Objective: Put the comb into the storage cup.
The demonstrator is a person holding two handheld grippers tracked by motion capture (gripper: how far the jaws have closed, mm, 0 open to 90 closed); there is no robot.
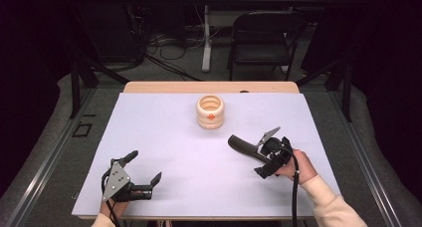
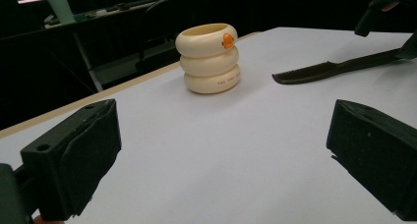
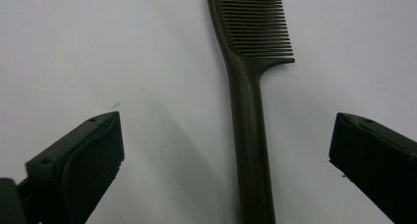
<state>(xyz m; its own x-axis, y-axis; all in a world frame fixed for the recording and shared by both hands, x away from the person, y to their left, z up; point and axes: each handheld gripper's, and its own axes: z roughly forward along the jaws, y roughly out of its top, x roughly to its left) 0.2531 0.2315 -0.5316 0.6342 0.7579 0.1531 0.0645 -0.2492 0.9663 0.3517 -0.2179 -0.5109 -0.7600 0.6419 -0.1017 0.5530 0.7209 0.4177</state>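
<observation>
My right gripper [image 3: 226,150] is spread wide over the comb [image 3: 251,101], which lies flat on the tabletop [image 1: 164,137] between the jaws, untouched. Left gripper [image 1: 142,174] hangs released near the front edge, holding nothing.

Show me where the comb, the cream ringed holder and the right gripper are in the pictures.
comb [image 3: 248,116], right gripper view, on the handle.
cream ringed holder [image 2: 210,66], left gripper view, on the middle ring.
right gripper [image 1: 259,155], high view, midway between its open fingers.
</observation>
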